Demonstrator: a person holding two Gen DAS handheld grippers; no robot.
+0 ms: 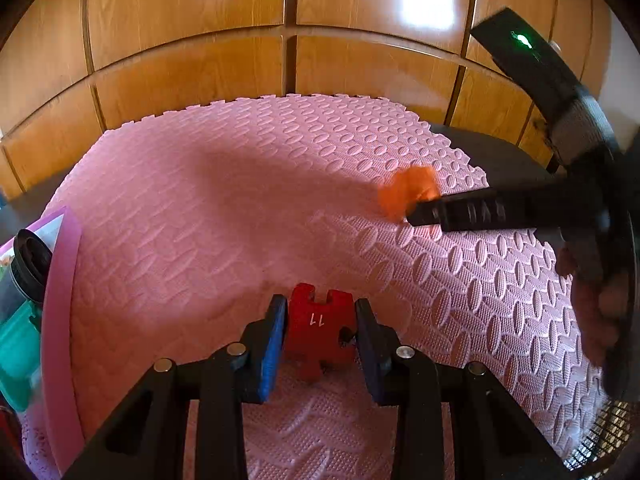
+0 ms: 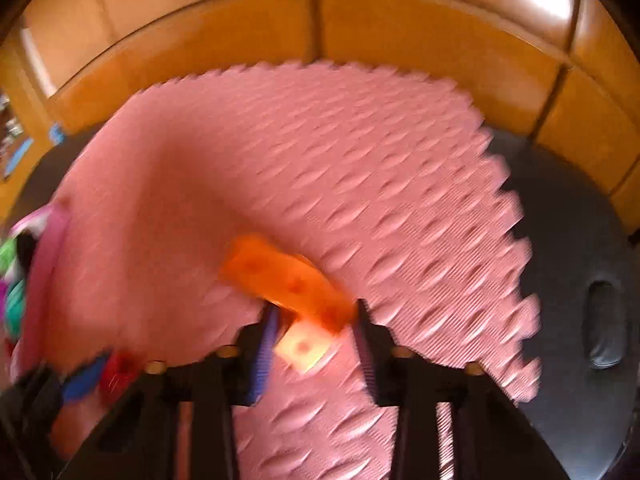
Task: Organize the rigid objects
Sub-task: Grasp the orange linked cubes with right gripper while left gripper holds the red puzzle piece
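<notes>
Far left, at the mat's edge: a pink-rimmed box [image 1: 60, 280] with mixed items in it, a black round part [image 1: 30, 264] and something teal [image 1: 18, 354] among them. Contents too cropped to name further. Probably the collecting place, though that is a judgement.

Centre: pink foam mat [image 1: 200, 200], mostly bare. Wooden cabinet doors [image 1: 180, 12] behind.

Left gripper [image 1: 321, 320]: jaws together on a red block [image 1: 320, 328] marked "11", notched like a puzzle piece. Pads press both its sides. Block looks held just over the mat; whether it touches the surface I cannot tell.

Right of centre: right gripper [image 2: 316, 320] clamped on an orange block [image 2: 288, 280], long, with round marks on its face. Picture heavily smeared. A pale square piece [image 2: 304, 346] lies between the fingers, lower down; whether it is part of the orange block or a separate thing, cannot tell. In the left view the same orange block [image 1: 408, 192] shows as a blur at the tip of the right gripper [image 1: 416, 210].

Progress, judged: some items already boxed; two blocks in hand, neither put away. No loose pieces visible on the mat otherwise.
</notes>
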